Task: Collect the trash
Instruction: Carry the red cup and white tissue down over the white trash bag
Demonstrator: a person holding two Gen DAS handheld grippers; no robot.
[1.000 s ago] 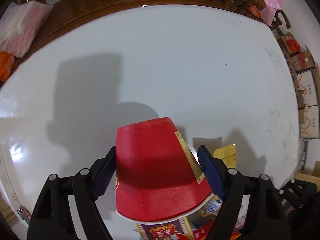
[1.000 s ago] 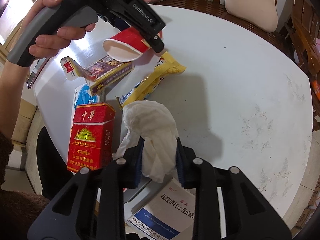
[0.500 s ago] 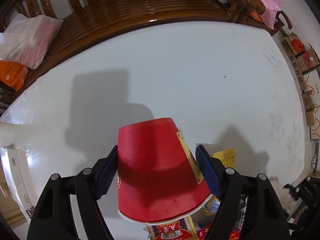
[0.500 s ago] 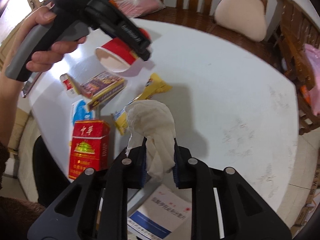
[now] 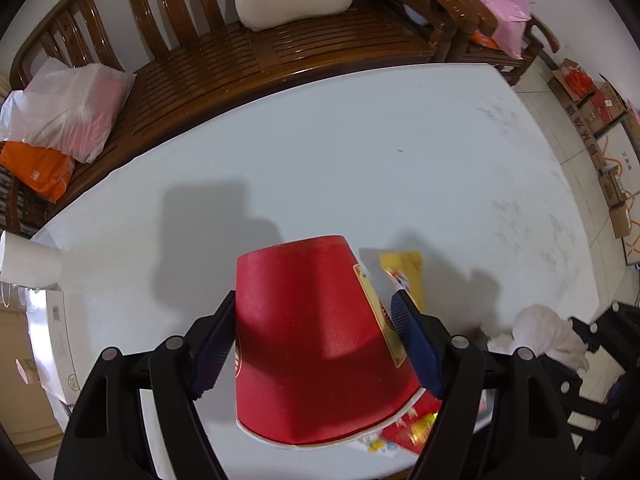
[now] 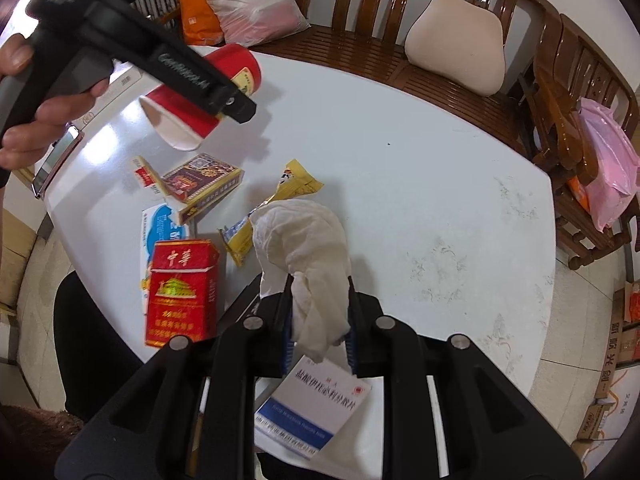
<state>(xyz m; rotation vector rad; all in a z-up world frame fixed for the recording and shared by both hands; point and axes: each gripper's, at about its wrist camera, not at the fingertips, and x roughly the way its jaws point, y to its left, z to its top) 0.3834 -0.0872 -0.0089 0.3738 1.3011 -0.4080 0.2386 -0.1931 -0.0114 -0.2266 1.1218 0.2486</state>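
Right wrist view: right tool (image 6: 318, 312) is pinching a crumpled tissue (image 6: 304, 248), left tool (image 5: 316, 340) clamping a red paper cup (image 5: 312, 340); both are probably heading binward.

This looks like a lived-in room of a home that also serves for storage. A white round table (image 6: 420, 168) stands against a dark wooden bench (image 5: 280, 52) with a slatted back, and a beige cushion (image 6: 456, 54) leans on it. Plastic bags (image 5: 68, 108) and an orange packet (image 5: 38, 170) lie on the bench seat, and a pink bag (image 6: 608, 168) sits on a wooden chair (image 6: 568, 92) beside it. Cardboard boxes (image 5: 600, 120) are stacked on the pale tiled floor (image 6: 576, 312) by the wall. Cigarette packs (image 6: 182, 292), a snack wrapper (image 6: 292, 184) and a medicine box (image 6: 316, 412) litter the table.
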